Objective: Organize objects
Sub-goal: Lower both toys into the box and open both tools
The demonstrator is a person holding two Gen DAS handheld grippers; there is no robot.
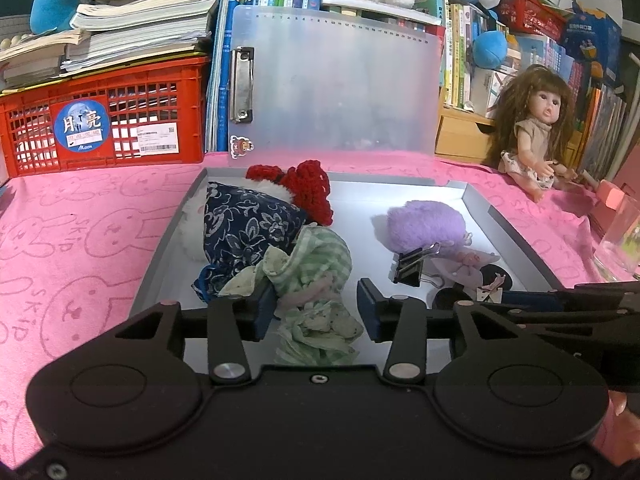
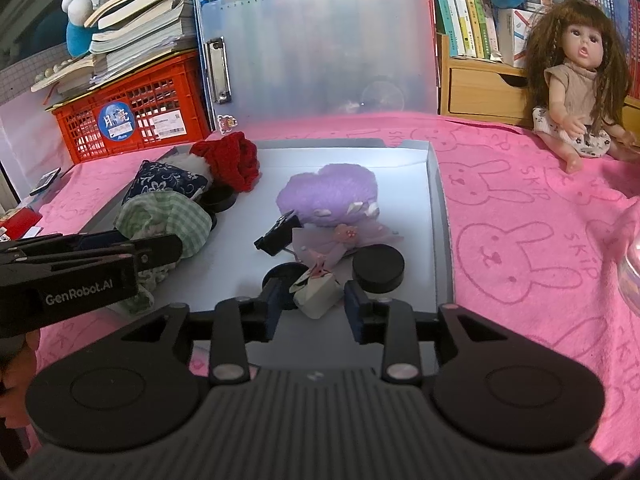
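Observation:
A grey tray lies on the pink cloth and holds the small items. My left gripper stands open around a green checked cloth bundle, its pads not pressing on it. Behind the bundle lie a navy floral pouch and a red knitted piece. My right gripper is open astride a small white piece with a pink bow, near the tray's front edge. A purple plush, a black binder clip and a black disc lie just beyond.
A translucent clipboard leans upright behind the tray. A red crate under stacked books stands at the back left. A doll sits at the back right before bookshelves. A clear glass stands right of the tray.

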